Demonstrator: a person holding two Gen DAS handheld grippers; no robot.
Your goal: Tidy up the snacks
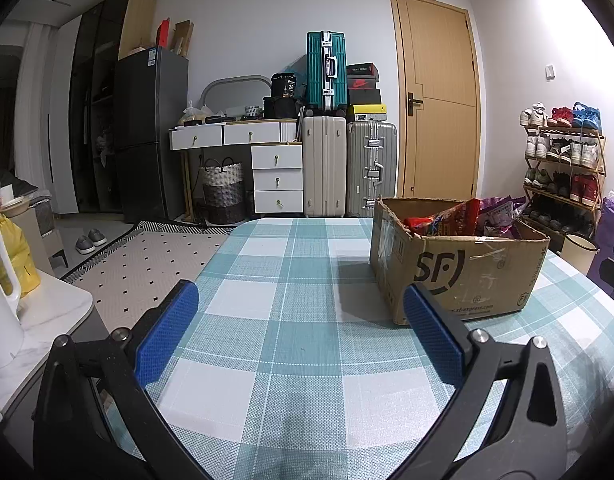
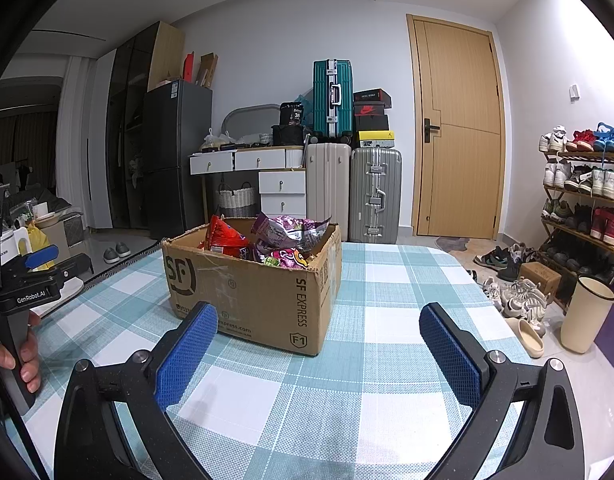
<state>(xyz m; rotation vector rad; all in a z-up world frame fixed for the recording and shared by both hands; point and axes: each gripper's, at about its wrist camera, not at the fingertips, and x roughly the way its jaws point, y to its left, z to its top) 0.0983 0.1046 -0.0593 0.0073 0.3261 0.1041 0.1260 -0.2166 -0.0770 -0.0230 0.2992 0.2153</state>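
A brown cardboard box (image 2: pixel 263 292) printed with SF Express stands on the teal checked tablecloth (image 2: pixel 387 360), filled with snack bags: red ones (image 2: pixel 223 238) at its left, purple ones (image 2: pixel 291 232) at its right. In the left wrist view the same box (image 1: pixel 467 276) sits ahead to the right, with red snacks (image 1: pixel 447 216) and purple snacks (image 1: pixel 499 216) showing over its rim. My left gripper (image 1: pixel 301 304) hovers open over the cloth (image 1: pixel 291 320), left of the box, holding nothing. My right gripper (image 2: pixel 318 322) is open just in front of the box, also holding nothing.
The other handheld gripper (image 2: pixel 31 280) and a hand (image 2: pixel 23 356) appear at the left edge of the right wrist view. A white side table (image 1: pixel 47 320) with a jug stands left. Suitcases (image 2: pixel 373 192), drawers and a door lie behind; a shoe rack (image 2: pixel 579 204) and bin (image 2: pixel 585 314) stand right.
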